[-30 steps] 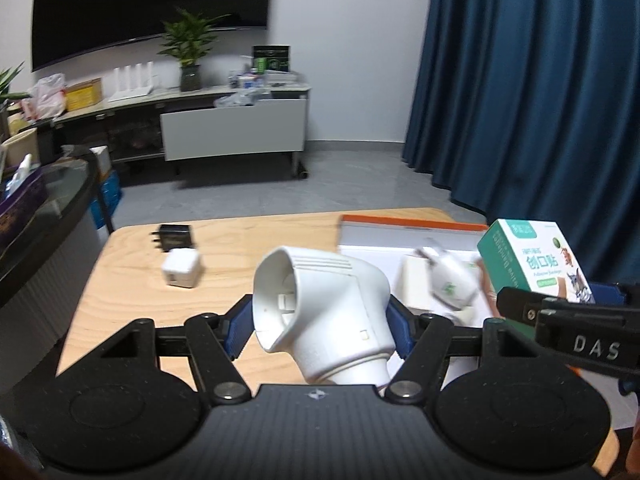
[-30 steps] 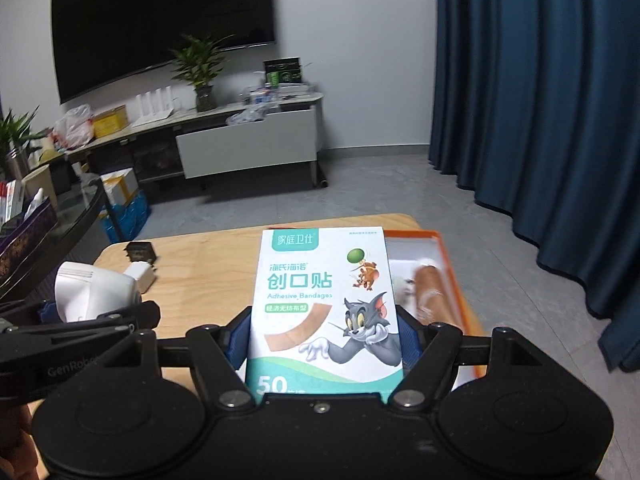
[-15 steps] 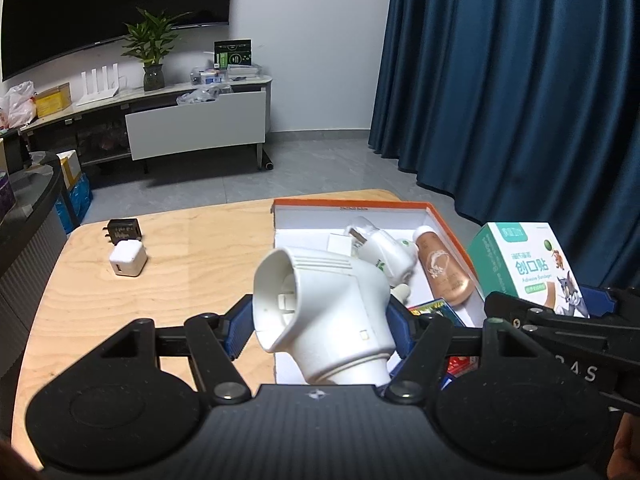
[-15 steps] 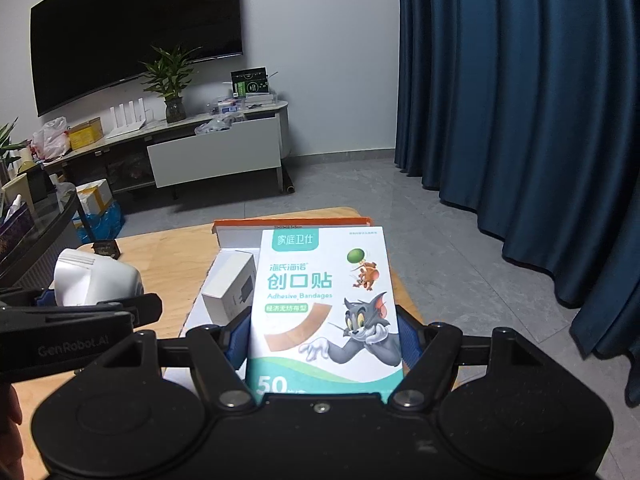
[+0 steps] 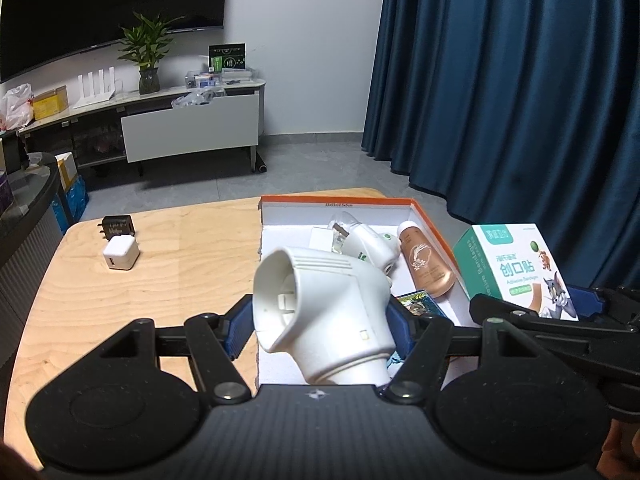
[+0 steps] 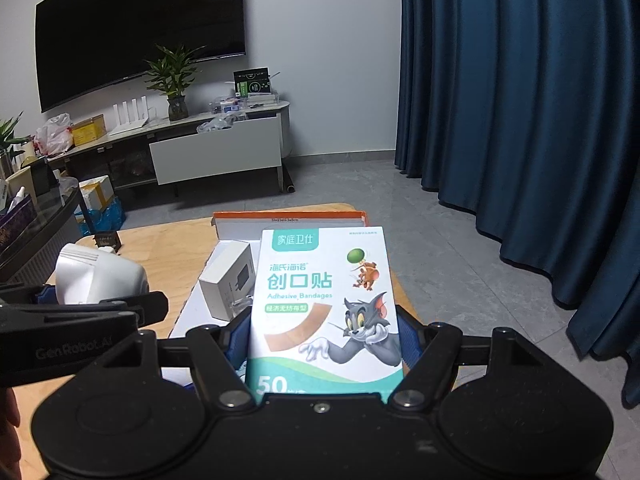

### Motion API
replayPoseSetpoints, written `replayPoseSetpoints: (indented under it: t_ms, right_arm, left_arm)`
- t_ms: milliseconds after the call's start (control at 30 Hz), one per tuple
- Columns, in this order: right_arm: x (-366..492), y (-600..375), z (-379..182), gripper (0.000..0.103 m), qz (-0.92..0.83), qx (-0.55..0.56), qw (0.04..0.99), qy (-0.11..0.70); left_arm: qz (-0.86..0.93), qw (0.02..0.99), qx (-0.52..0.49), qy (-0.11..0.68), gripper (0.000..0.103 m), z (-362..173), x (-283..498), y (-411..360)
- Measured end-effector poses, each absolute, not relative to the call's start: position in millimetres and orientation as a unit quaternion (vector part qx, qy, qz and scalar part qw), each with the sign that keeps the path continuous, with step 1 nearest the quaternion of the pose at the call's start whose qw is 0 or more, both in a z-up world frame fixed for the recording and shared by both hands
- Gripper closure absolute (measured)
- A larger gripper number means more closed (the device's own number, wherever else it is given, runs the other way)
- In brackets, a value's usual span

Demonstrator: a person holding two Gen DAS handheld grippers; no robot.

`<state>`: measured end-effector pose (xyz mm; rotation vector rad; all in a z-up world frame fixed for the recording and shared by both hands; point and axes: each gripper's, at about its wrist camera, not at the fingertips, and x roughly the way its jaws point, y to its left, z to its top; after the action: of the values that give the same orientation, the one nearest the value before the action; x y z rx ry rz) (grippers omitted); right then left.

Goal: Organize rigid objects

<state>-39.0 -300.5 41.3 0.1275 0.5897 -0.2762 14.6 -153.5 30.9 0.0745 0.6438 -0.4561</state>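
My left gripper (image 5: 320,322) is shut on a white angled plastic device (image 5: 320,312), held over the near end of an orange-rimmed white box (image 5: 344,201). My right gripper (image 6: 324,344) is shut on a bandage carton (image 6: 324,304) printed with a cartoon cat, upright above the same box (image 6: 288,215); the carton (image 5: 516,270) also shows at the right of the left wrist view. Inside the box lie a white appliance (image 5: 368,242), a tan bottle (image 5: 426,264), a small colourful pack (image 5: 420,302) and a white charger carton (image 6: 230,280).
On the wooden table (image 5: 160,280) left of the box sit a white cube charger (image 5: 121,255) and a black plug adapter (image 5: 116,226). A dark rounded counter (image 5: 28,216) stands at the left, blue curtains (image 5: 520,100) at the right, a TV cabinet (image 5: 188,128) behind.
Both grippers have shifted right with their loads, from over the bare tabletop to over the box. The chargers have slid to the left of the left wrist view.
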Motion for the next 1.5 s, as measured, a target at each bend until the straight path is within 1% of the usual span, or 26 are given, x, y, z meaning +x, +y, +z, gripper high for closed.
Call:
replayPoseSetpoints:
  t_ms: [1500]
  right_arm:
    - [-35.4, -301.6, 41.6, 0.019, -0.133, 0.058, 0.945, 0.294]
  left_arm:
    - [-0.219, 0.923, 0.018, 0.316, 0.035, 27.1, 13.9, -149.0]
